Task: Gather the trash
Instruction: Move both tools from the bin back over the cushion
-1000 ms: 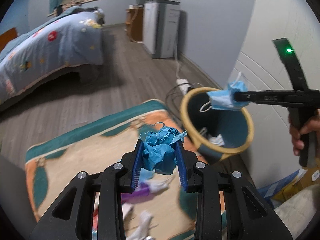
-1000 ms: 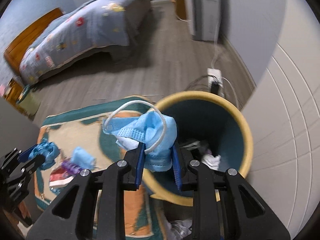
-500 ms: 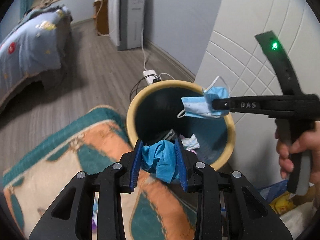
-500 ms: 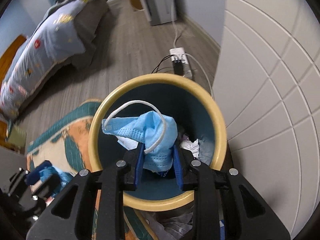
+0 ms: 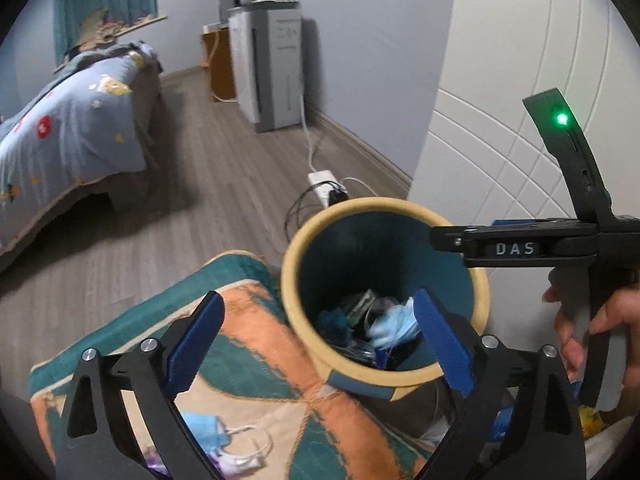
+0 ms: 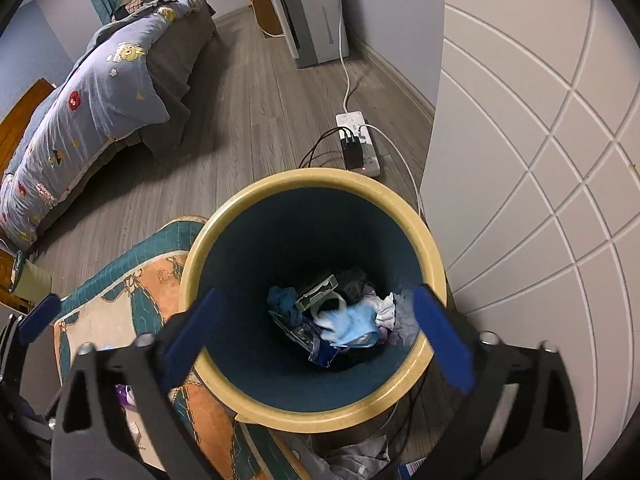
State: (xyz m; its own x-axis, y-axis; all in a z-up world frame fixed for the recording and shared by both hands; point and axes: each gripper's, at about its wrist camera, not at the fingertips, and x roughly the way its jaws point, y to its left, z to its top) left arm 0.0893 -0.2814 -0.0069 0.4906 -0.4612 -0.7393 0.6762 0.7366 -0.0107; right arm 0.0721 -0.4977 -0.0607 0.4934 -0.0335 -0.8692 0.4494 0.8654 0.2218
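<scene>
A round bin with a yellow rim (image 5: 298, 248) (image 6: 416, 224) and dark teal inside stands on the floor by a white wall. Inside lie a light blue face mask (image 6: 354, 324) (image 5: 394, 326), a crumpled blue paper (image 6: 284, 300) (image 5: 334, 320) and other scraps. My left gripper (image 5: 320, 340) is open and empty, just above the bin's near rim. My right gripper (image 6: 316, 336) is open and empty over the bin's mouth; it shows side-on in the left wrist view (image 5: 448, 238). Another blue mask (image 5: 212, 432) lies on the rug.
A patterned orange and teal rug (image 5: 256, 336) (image 6: 148, 284) lies left of the bin with loose trash. A power strip with cables (image 6: 358, 144) (image 5: 326, 186) lies behind the bin. A bed (image 6: 88, 92) stands to the left, a grey appliance (image 5: 272, 72) at the back wall.
Both grippers have opened. The blue mask dropped from the right gripper and the crumpled blue paper dropped from the left gripper; both now lie in the bin.
</scene>
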